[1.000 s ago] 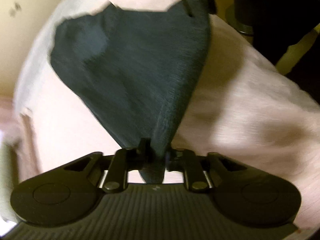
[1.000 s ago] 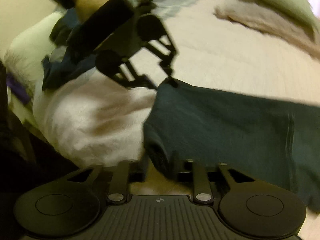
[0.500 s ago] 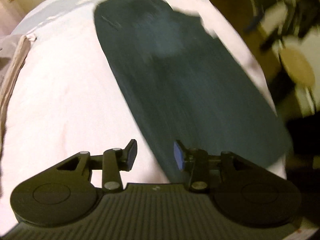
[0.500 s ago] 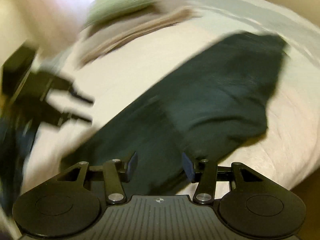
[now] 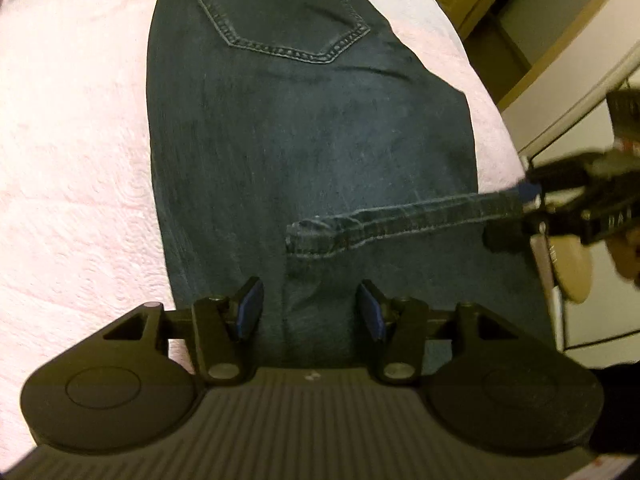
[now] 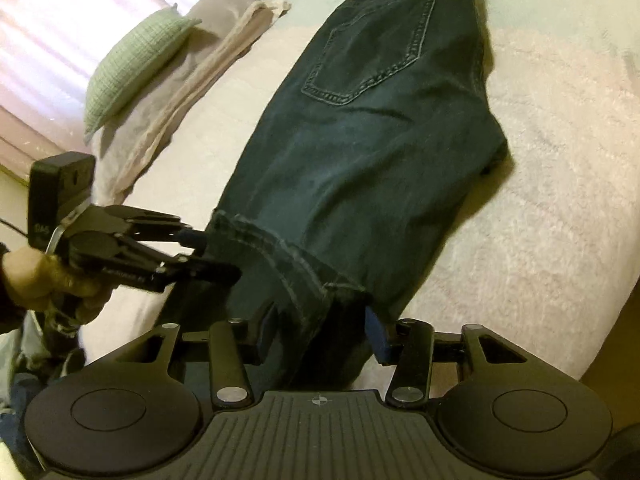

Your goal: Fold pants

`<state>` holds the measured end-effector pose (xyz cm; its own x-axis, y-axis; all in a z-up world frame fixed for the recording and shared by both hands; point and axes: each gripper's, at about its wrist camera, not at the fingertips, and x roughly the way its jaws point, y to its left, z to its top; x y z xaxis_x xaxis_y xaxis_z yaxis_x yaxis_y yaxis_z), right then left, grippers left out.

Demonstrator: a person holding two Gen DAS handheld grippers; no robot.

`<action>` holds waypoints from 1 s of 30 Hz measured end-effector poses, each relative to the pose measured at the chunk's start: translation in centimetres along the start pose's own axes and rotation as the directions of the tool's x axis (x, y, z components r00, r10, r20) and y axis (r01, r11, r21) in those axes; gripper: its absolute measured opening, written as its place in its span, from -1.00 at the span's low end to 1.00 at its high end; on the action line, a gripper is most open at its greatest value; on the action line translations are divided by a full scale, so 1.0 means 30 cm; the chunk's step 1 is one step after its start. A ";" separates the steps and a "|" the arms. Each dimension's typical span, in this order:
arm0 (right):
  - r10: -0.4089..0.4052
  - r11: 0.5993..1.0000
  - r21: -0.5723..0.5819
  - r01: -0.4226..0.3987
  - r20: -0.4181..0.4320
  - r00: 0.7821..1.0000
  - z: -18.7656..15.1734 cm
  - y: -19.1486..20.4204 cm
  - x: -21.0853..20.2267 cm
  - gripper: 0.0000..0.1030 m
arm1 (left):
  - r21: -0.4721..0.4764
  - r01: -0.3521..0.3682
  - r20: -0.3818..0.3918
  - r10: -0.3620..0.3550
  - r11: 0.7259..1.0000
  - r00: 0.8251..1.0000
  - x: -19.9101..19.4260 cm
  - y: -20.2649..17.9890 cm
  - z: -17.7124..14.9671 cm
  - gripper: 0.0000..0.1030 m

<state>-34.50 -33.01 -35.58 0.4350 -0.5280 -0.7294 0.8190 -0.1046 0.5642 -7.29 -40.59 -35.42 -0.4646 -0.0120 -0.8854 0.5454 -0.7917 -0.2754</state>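
Dark blue jeans (image 5: pixel 300 128) lie flat on a pale pink bedspread (image 5: pixel 80 140), back pocket up, with the leg hem (image 5: pixel 400 220) folded back over them. My left gripper (image 5: pixel 311 310) hovers over the lower leg. Its jaws are opening, and cloth lies under the gap without the blue pads pressing it. In the right wrist view the jeans (image 6: pixel 360 152) run away from my right gripper (image 6: pixel 322 334). Its jaws are closing, and the bunched hem end (image 6: pixel 280 256) fills the gap between the pads. The left gripper (image 6: pixel 208 254) stands at the hem's other end.
A green cushion (image 6: pixel 132 64) and a beige blanket (image 6: pixel 208 56) lie at the far side of the bed. The bed's edge drops off at the right, beside pale furniture (image 5: pixel 580 80). A person's hand (image 6: pixel 36 280) holds the left gripper.
My left gripper let go of the cloth it pinched and opened. The jeans went from hanging to lying flat. My right gripper opened, then took the hem end between its pads. Both views rolled.
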 end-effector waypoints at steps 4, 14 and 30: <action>-0.041 0.998 -0.042 0.043 0.049 0.998 0.014 0.043 -0.049 -0.27 | -0.041 0.053 -0.024 -0.054 0.998 0.998 -0.025 -0.011 -0.010 -0.44; -0.020 1.000 0.000 0.020 0.011 1.000 0.018 0.038 -0.006 -0.81 | -0.085 0.095 -0.007 -0.096 0.992 0.995 0.031 0.020 -0.008 -0.41; 0.062 0.990 -0.131 -0.050 0.088 0.994 0.273 0.095 0.050 -0.86 | -0.151 0.002 0.190 0.027 0.988 0.981 -0.251 0.059 0.051 -0.89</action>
<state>-34.58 -41.01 -31.90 0.4504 -0.6053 -0.6563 0.8380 0.0330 0.5446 -3.90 -42.82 -28.67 -0.5738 -0.1497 -0.8052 0.6438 -0.6901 -0.3305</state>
